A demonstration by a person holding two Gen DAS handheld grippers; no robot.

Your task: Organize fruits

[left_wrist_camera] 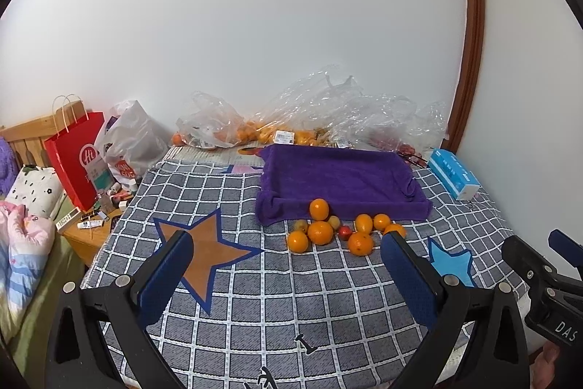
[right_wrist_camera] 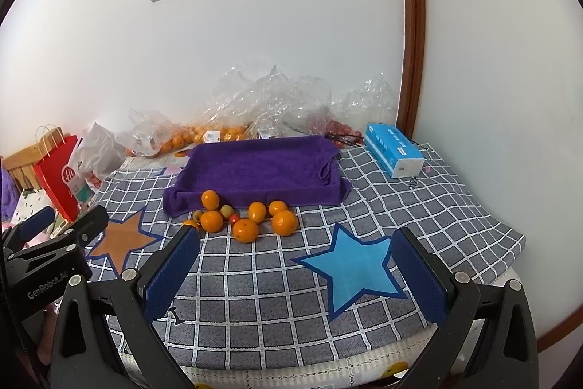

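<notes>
The left gripper (left_wrist_camera: 288, 256) is spread wide and holds nothing; its blue pads (left_wrist_camera: 165, 274) hang above the checked cloth (left_wrist_camera: 255, 308) near the table's front edge, touching nothing. The right gripper (right_wrist_camera: 297, 252) is likewise spread wide and empty, hovering over the front of the table with a blue star (right_wrist_camera: 355, 265) between its fingers.

Beyond both lies the fruit (left_wrist_camera: 339, 232): a loose cluster of oranges, round and bright, with a few smaller yellowish fruits and one small red one (left_wrist_camera: 345, 232) among them. They sit on the cloth around the table's middle, right at the front edge of a purple towel (left_wrist_camera: 339, 181) that is folded up at its sides like a shallow tray. One orange (left_wrist_camera: 319, 209) rests against the towel's front fold.

Along the back edge lie clear plastic bags (left_wrist_camera: 328, 108) with more oranges. A blue tissue box (left_wrist_camera: 453, 177) stands near the right back corner.
</notes>
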